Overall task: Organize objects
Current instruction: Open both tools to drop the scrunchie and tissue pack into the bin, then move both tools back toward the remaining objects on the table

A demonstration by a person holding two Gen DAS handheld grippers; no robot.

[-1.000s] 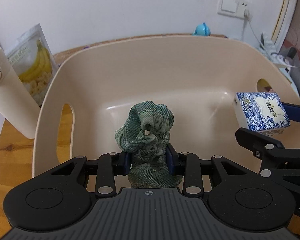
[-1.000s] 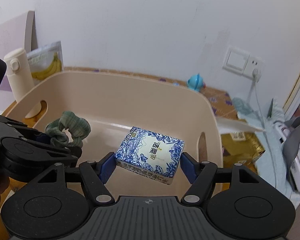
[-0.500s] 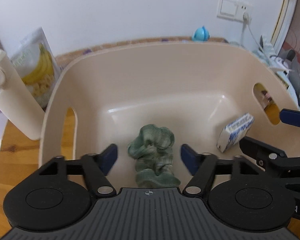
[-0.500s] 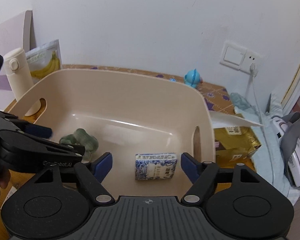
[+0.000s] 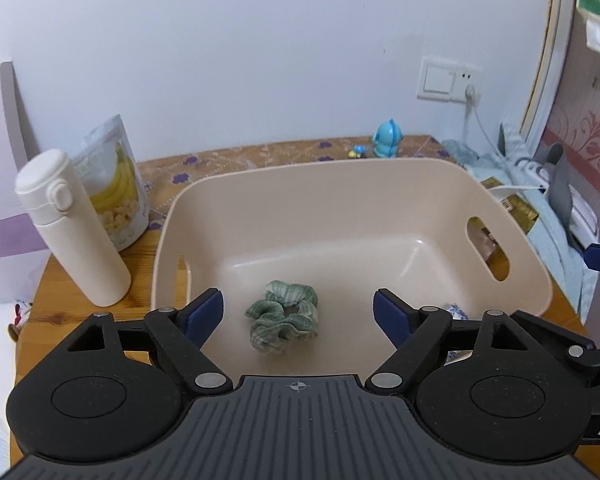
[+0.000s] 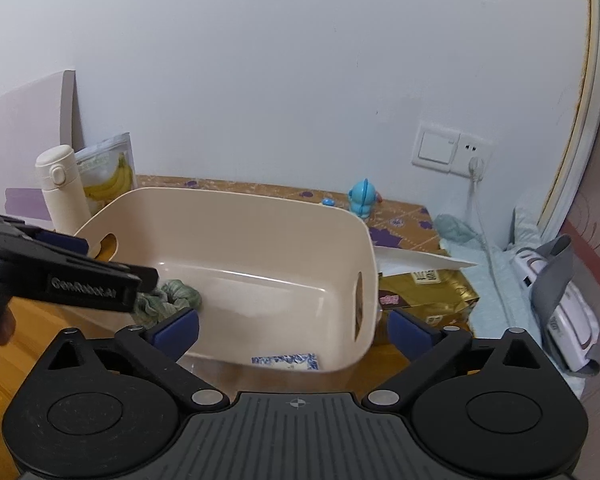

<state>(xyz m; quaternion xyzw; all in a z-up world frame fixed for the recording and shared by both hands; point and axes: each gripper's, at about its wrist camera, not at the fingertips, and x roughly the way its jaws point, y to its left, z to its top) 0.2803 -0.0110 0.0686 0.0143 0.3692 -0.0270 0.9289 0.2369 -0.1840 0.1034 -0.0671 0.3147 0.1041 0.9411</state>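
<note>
A green checked scrunchie [image 5: 284, 318] lies loose on the floor of the beige plastic bin [image 5: 340, 184]. My left gripper [image 5: 298, 312] hovers above it, open, nothing between its blue pads. In the right wrist view the same bin [image 6: 240, 208] holds the scrunchie [image 6: 168, 298] at its left and a blue-and-white patterned tissue pack [image 6: 286, 361] near its front wall. My right gripper [image 6: 294, 326] is open and held above the bin's near rim. The left gripper's black arm [image 6: 72, 276] crosses the left side of that view.
A white flask [image 5: 72, 228] and a banana-chip pouch [image 5: 114, 184] stand left of the bin on the wooden table [image 5: 60, 300]. Behind it sits a small blue toy [image 5: 386, 138]. A gold bag [image 6: 428, 292], cloths and a plugged-in cable [image 6: 480, 216] lie to the right.
Both grippers opened and let go: the scrunchie and the tissue pack dropped onto the bin's floor. Both grippers then rose and pulled back from the bin.
</note>
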